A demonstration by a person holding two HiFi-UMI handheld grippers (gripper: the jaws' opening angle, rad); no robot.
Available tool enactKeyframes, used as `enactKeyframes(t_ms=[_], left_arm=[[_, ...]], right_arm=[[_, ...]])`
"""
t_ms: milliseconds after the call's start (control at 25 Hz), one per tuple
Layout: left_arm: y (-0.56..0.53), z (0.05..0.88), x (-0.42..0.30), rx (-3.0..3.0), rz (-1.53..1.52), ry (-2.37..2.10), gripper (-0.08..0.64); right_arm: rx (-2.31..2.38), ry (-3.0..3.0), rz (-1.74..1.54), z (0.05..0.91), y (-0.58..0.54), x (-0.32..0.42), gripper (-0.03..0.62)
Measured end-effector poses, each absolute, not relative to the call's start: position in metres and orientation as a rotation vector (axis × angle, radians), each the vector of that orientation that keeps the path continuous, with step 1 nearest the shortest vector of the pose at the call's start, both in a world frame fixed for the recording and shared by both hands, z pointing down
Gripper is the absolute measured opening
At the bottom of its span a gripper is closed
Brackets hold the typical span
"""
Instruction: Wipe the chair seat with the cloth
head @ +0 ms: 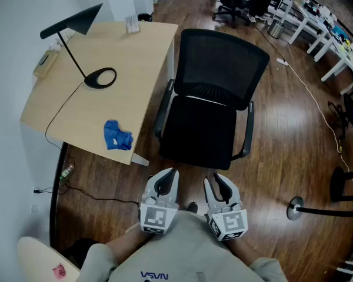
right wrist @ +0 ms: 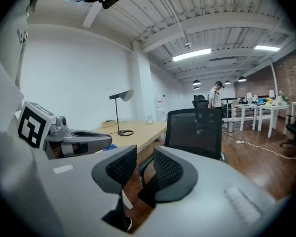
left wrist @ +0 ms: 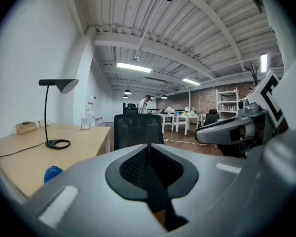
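Observation:
The black office chair (head: pixel 215 93) stands in front of me, its seat (head: pixel 199 131) bare and its mesh back on the far side. A crumpled blue cloth (head: pixel 117 136) lies on the wooden desk (head: pixel 135 63) near its front edge, left of the chair. Both grippers are held close to my body, short of the seat's front edge. My left gripper (head: pixel 165 180) is shut with nothing in it, its pads meeting in a line (left wrist: pixel 149 152). My right gripper (head: pixel 219 184) is open and empty, with a gap between its pads (right wrist: pixel 144 164). The cloth (left wrist: pixel 53 173) sits low at the left in the left gripper view.
A black desk lamp (head: pixel 100 77) with its cord stands on the desk, and small items sit along the wall. A post base (head: pixel 295 207) and a white cable (head: pixel 317 107) are on the wooden floor to the right. More chairs and white tables fill the back right.

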State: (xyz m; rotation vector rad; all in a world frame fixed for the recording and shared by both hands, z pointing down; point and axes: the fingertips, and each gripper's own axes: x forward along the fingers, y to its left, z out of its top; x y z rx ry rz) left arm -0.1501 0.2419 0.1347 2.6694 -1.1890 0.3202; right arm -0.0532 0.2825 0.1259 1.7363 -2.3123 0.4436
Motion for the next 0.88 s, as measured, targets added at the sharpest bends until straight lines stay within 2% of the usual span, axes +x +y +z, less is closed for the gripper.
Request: enactKeyframes(t_ms=[360, 640, 880], left_arm=[[0.124, 0.146, -0.287, 2.555, 0.291, -1.434, 0.006], [0.077, 0.165, -0.397, 2.415, 0.321, -1.624, 0.006], [0.058, 0.188, -0.459, 2.330, 0.345, -1.718, 0.017]], right_arm=[[1.380, -2.448, 0.331, 0.142, 0.153, -0.206, 0.138], [1.079, -2.456, 0.316, 0.184, 0.096, -0.312, 0.166], [0.896, -2.396, 0.324, 0.233, 0.066, -0.374, 0.198]])
